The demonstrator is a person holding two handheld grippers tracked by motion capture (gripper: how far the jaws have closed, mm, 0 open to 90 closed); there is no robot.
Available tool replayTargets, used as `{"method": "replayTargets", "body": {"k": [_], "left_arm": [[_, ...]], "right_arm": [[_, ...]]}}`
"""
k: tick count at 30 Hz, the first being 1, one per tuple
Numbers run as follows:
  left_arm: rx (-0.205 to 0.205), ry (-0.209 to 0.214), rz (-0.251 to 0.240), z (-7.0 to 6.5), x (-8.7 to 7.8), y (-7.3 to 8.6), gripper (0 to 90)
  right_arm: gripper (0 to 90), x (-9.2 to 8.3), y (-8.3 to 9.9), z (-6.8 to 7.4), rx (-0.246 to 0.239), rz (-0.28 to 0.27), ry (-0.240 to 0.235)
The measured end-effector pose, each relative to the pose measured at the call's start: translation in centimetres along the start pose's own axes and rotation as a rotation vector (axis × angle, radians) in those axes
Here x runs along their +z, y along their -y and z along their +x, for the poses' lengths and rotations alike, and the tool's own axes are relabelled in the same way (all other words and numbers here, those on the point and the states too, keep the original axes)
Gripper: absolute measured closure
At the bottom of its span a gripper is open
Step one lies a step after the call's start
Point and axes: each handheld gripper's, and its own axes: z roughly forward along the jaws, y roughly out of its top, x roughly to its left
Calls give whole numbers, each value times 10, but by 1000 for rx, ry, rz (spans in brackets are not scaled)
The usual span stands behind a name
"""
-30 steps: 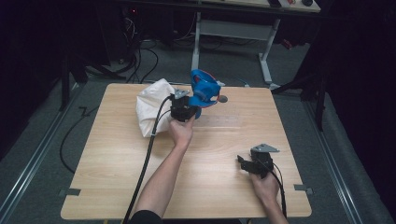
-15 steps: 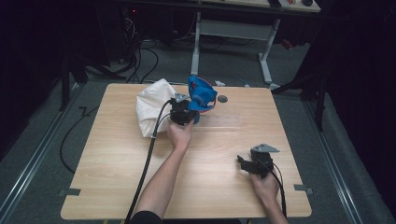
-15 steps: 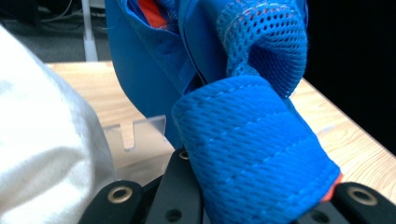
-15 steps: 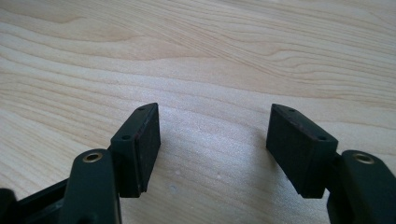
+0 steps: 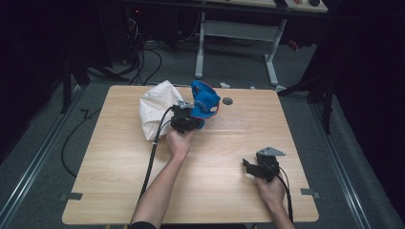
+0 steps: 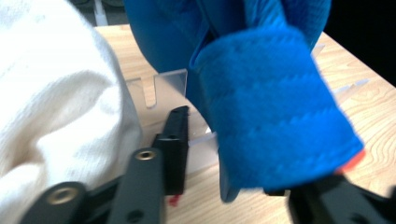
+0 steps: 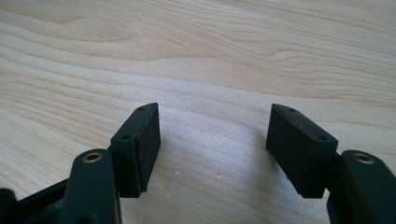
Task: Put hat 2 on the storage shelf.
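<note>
A blue fabric piece [image 5: 205, 99] with a cuff-like band [image 6: 275, 121] rests over a clear plastic rack [image 6: 170, 81] at the table's far middle. A white cloth bundle [image 5: 155, 109] lies just left of it. My left gripper [image 5: 188, 119] is at the blue fabric's near side. Its jaws have just been opening and stand open [image 6: 233, 158], with the blue fabric between them and a gap showing beside the left pad [image 6: 175, 140]. The right jaw is mostly hidden behind the fabric. My right gripper [image 5: 258, 168] rests near the front right, open [image 7: 212, 140] over bare wood.
The wooden table [image 5: 119, 191] has a small round hole [image 5: 227, 101] right of the blue fabric. A black cable [image 5: 153, 157] trails from the left gripper to the front edge. Desk legs and cables stand on the floor beyond the far edge.
The left gripper and the blue fabric have sunk a little and shifted slightly left, toward the white cloth. The right gripper has not moved.
</note>
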Motion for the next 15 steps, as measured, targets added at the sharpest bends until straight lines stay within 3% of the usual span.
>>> {"method": "replayTargets", "body": {"k": [4, 9, 15], "left_arm": [[21, -5, 15, 0, -5, 2, 445], [58, 6, 43, -3, -17, 6, 363], [69, 22, 44, -1, -34, 7, 332]], "right_arm": [[353, 0, 0, 0, 0, 0, 0], [352, 0, 0, 0, 0, 0, 0], [352, 0, 0, 0, 3, 1, -1]]}}
